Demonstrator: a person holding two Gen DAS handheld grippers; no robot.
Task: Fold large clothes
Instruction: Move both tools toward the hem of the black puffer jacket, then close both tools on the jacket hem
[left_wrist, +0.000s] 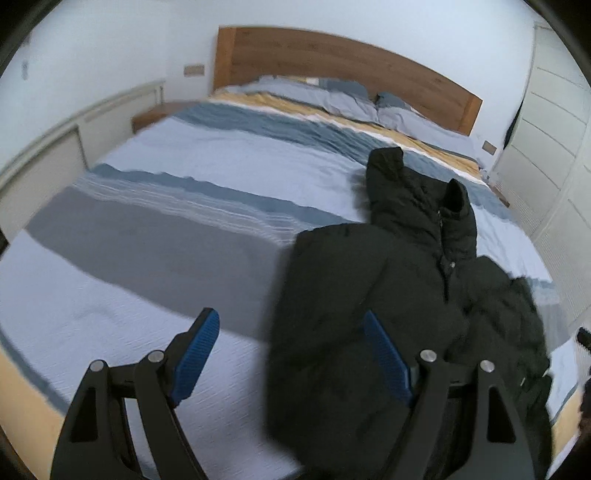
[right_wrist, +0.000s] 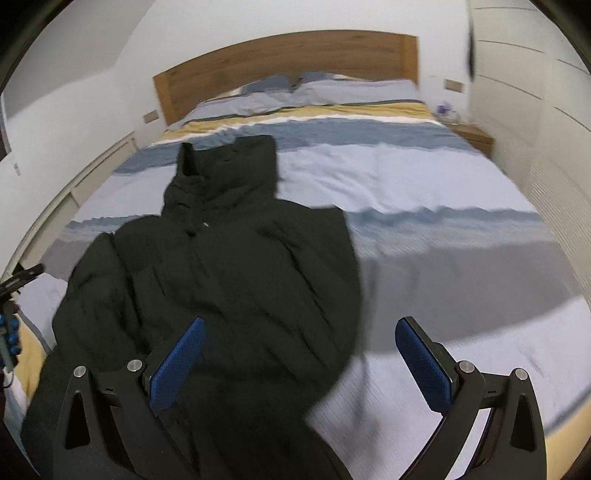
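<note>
Between folds — black puffer jacket lying front-up on striped duvet. Left gripper and right gripper spread, empty. Next, probably: pinching a sleeve, drawing it inward.

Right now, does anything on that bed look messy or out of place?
Only the black jacket: it lies unfolded across the striped bedspread, hood toward the pillows, one sleeve bunched near the bed's edge. The bedding itself looks tidy.
</note>
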